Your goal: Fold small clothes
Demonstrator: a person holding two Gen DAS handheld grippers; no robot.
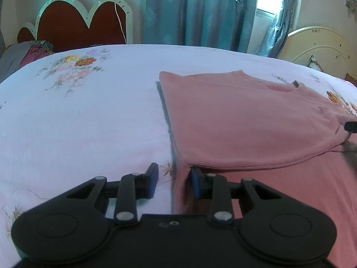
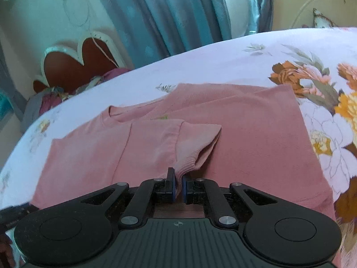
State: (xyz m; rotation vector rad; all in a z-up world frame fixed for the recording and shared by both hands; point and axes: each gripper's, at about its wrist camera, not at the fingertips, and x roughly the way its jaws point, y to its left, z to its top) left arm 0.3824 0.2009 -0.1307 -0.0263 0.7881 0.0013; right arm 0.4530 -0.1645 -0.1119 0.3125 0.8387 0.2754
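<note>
One pink T-shirt (image 2: 245, 138) lies on the bed (image 1: 89, 116). The right claw (image 2: 177, 188) pinches its sleeve cuff; the left claw (image 1: 174, 183), partly spread, straddles its hem edge.

Your two wrist cameras look down along their fingers, close over the bed (image 1: 89, 116), both sharing the pink top (image 1: 245, 120).

The left gripper (image 1: 173, 182) points forward and downward, its jaws standing apart with a fold of the pink shirt (image 1: 245, 120) between them. The right gripper (image 2: 178, 186) angles downward too, jaws clamped on the shirt's ribbed hem.
</note>
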